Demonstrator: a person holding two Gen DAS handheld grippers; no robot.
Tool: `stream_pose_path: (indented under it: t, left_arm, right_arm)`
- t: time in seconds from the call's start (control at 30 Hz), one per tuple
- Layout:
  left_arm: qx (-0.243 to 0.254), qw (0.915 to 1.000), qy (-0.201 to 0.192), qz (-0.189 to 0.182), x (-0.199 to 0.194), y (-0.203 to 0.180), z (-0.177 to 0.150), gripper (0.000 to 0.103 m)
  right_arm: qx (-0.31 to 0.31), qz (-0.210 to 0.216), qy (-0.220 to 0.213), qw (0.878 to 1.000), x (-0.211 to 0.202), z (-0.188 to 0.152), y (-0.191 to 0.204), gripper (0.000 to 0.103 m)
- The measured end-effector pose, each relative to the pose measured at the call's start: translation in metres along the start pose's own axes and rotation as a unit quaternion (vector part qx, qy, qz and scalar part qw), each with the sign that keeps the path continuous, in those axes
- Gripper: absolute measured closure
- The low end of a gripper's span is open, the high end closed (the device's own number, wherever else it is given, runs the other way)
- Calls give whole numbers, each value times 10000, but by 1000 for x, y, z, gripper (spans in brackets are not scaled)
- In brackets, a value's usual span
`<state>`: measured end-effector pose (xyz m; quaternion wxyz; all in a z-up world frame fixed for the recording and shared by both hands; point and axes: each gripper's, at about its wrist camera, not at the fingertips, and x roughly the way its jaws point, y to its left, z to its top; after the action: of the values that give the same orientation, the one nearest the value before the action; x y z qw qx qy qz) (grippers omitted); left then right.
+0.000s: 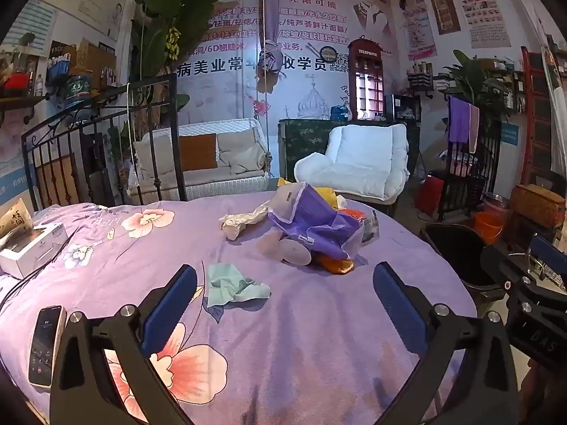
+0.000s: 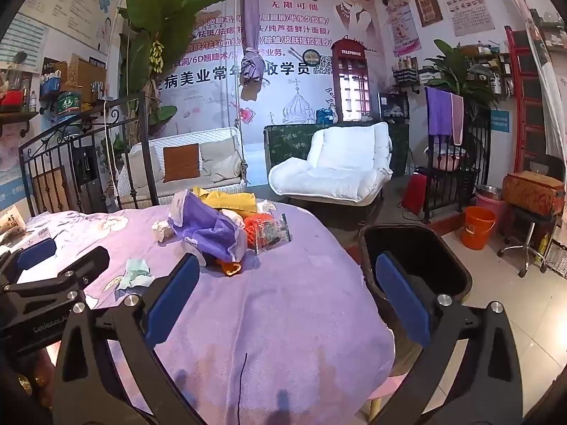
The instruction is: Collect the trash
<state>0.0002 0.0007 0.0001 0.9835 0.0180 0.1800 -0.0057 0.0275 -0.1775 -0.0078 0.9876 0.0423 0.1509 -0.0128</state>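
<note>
Jaws on both the left gripper [image 1: 283, 294] and right gripper [image 2: 287, 290] gape wide, holding nothing. Green scrap [image 1: 232, 285] lies nearest on the table [image 1: 319, 336], trash pile [image 1: 312, 228] further back, bin [image 2: 418, 258] off the right edge. Risk: grabbing the purple cloth [image 2: 283, 318] too.

The red phone box [image 2: 352, 81] says "TELEPHONE" on top. The big wall poster [image 2: 294, 28] says "you unlimited". The left gripper [image 2: 37, 248] body says "GenRobot.AI".
</note>
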Motion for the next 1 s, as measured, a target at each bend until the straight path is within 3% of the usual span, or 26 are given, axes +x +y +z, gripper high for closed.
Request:
stream_pose_path:
  t: [1.0]
  left_arm:
    - [-98, 9999, 24, -72, 2, 3, -1, 4]
  right_arm:
    - [52, 143, 60, 9999, 13, -10, 8, 4]
